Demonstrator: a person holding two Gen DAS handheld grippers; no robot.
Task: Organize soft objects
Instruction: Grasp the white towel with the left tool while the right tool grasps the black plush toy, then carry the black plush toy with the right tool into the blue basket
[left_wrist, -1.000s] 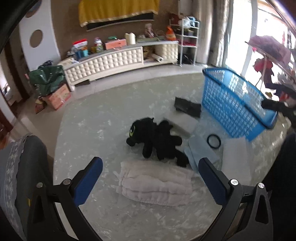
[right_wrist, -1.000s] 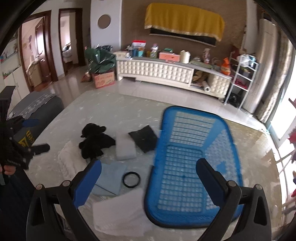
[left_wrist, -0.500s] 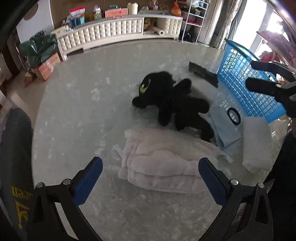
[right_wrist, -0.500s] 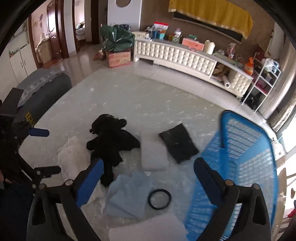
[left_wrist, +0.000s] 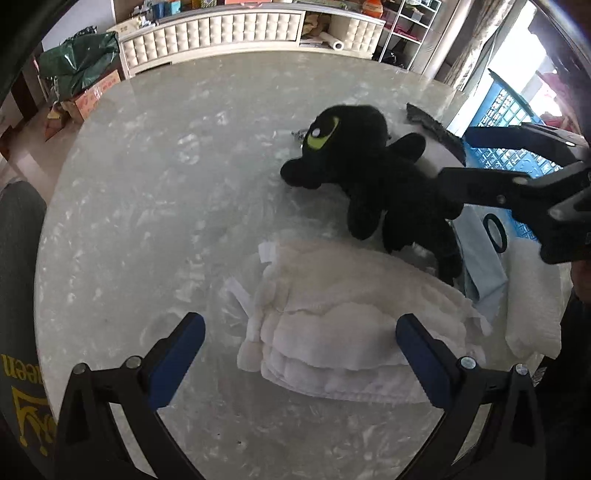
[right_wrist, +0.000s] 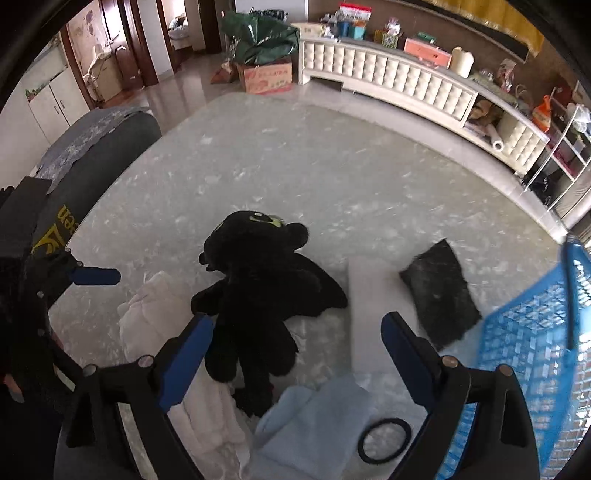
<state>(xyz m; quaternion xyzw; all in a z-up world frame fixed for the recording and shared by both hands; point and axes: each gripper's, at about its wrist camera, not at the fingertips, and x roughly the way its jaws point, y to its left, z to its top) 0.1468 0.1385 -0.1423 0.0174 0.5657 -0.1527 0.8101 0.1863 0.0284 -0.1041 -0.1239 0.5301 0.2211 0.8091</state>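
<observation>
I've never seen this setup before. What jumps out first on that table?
A black plush toy with a yellow-green eye sprawls mid-table, just beyond a folded white blanket. At the right edge stands a bright blue basket, with a black ring lying on a pale blue cloth beside it.

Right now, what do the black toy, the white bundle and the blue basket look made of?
Black toy: plush fabric, matte and fuzzy. White bundle: fleecy or terry cloth, judging by its soft, thick folds. Blue basket: likely rigid moulded plastic, with an open lattice wall and slight sheen.
</observation>
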